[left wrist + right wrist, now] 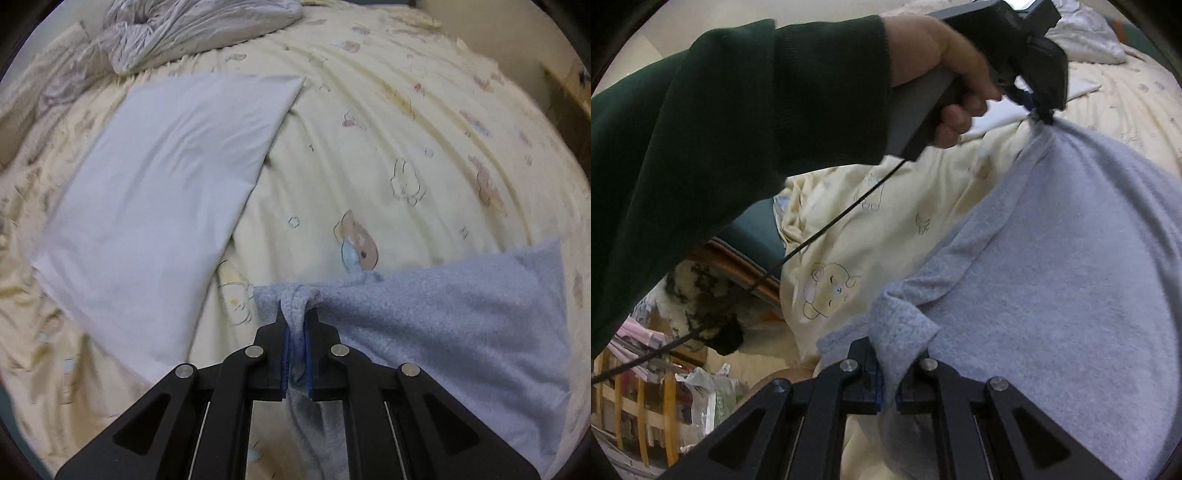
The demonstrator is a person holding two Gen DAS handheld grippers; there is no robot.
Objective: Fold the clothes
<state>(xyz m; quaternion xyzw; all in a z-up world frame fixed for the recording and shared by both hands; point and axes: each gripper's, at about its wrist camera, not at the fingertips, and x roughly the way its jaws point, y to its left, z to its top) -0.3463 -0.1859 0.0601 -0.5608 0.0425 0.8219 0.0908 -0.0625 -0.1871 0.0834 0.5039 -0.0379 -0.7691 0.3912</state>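
Now both grippers, left gripper (297,314) and right gripper (886,354), pinch the blue towel (1052,277), stretched between them, beside the white cloth (166,192).

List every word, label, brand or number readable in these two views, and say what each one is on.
None can be read.
The yellow bedsheet bears only cartoon animal drawings, no lettering.
The blue towel, white folded cloth and both grippers show no label.
The clutter on the wooden rack is too small and blurred to read.
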